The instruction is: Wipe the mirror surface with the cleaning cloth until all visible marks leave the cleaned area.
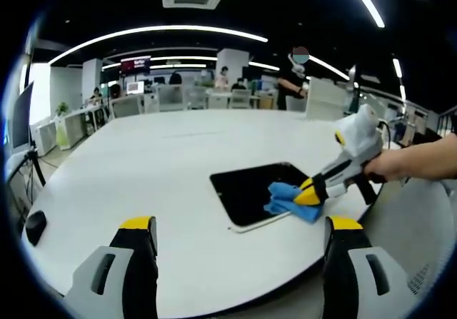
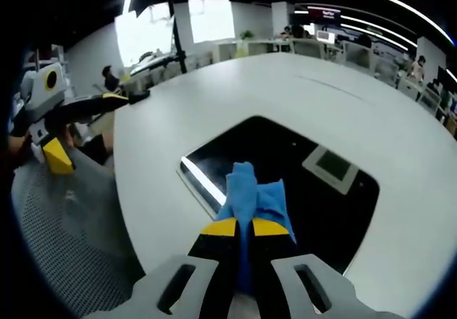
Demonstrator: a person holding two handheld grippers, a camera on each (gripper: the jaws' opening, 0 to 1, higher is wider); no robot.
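You are working at a broad, round white tabletop (image 1: 143,169) with a smooth matte face, in an open office under long ceiling light strips. Nearest you in the left gripper view, your left tongs (image 1: 239,226) stand with the jaws wide apart and nothing between them, their yellow tips hovering at the near edge of the tabletop. Just past them lies the mirror (image 1: 253,187), a flat dark rectangle with rounded corners and a thin pale edge, glossy enough to reflect a ceiling panel in the right gripper view (image 2: 314,183). Your right tongs (image 2: 244,228) are clamped tight on the cleaning cloth (image 2: 251,194), a soft, crumpled blue cloth resting on the mirror's near corner. In the left gripper view your hand (image 1: 400,163) reaches in from the right, angling those tongs (image 1: 308,194) down onto the cloth (image 1: 289,199). Farther back stand desks, chairs, monitors and a few people.
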